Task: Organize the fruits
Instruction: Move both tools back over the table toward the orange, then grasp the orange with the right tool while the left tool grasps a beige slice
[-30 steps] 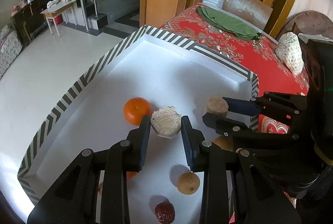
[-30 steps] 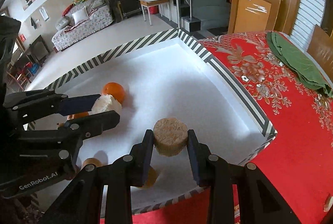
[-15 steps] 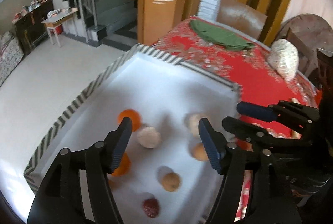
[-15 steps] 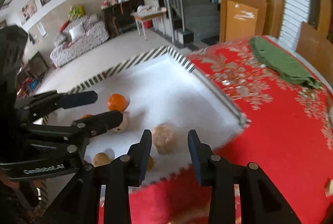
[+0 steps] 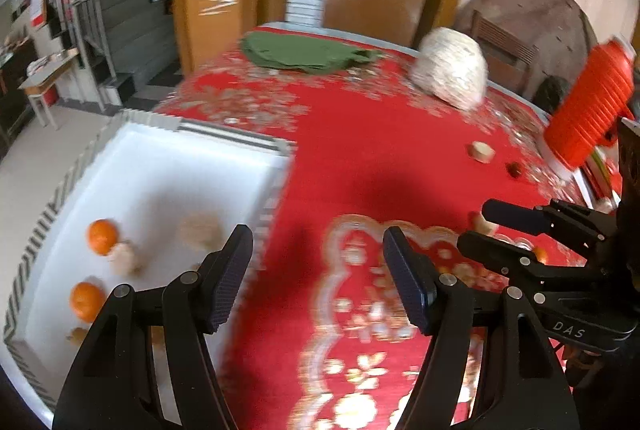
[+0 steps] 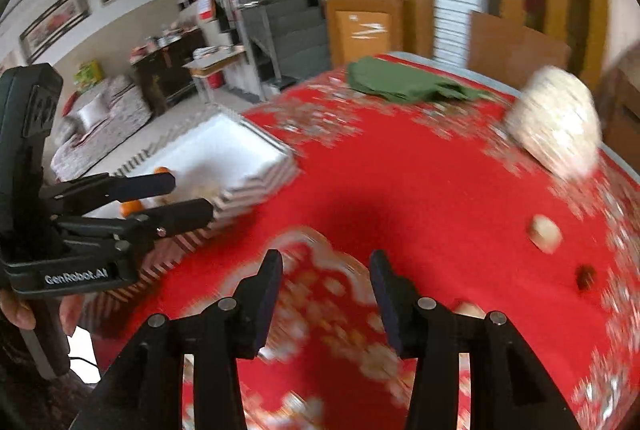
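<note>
Red floral cloth covers the worktop (image 5: 360, 158), and both views are pretty blurry. The left hand-held gripper (image 5: 318, 274) has its jaws spread wide with nothing between them, sitting over the cloth just right of the white tray with the striped rim (image 5: 276, 146). The right hand-held gripper (image 6: 326, 294) has just been opening and is empty too. Two round orange fruits (image 5: 102, 236) and a couple of pale netted ones (image 5: 200, 230) lie in the tray. A pale fruit (image 6: 544, 230) and a small dark red one (image 6: 586, 276) sit loose on the cloth, well apart from the tray.

Left gripper (image 5: 318, 270) empty, jaws wide, right gripper (image 6: 326, 296) apparently empty, jaws just opening
</note>
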Motion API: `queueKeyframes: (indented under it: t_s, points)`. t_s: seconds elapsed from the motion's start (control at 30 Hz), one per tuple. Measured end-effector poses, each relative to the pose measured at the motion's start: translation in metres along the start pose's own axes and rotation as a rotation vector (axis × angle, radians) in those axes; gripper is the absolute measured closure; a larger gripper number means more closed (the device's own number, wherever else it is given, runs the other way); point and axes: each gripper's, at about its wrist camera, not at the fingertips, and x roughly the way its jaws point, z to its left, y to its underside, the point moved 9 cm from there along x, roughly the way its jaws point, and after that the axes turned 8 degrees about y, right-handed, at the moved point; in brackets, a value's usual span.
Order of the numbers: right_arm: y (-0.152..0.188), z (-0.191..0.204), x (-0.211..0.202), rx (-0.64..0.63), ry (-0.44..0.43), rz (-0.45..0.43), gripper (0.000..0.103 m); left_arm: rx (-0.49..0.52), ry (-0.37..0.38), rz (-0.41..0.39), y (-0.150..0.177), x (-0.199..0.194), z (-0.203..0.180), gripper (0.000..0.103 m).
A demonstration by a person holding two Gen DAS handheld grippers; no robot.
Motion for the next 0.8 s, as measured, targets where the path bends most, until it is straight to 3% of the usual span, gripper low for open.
queueKeyframes:
  t_s: [0.43,0.8]
  points:
    - [0.070,-0.100,-0.043,0.140,0.131,0.031,0.057,0.093,0.105,0.082,0.008,0.040,-0.078,0.035]
    - [0.100,-0.120,-0.037,0.163,0.135,0.068,0.055,0.141,0.168,0.153,0.009,0.079,-0.118,0.035]
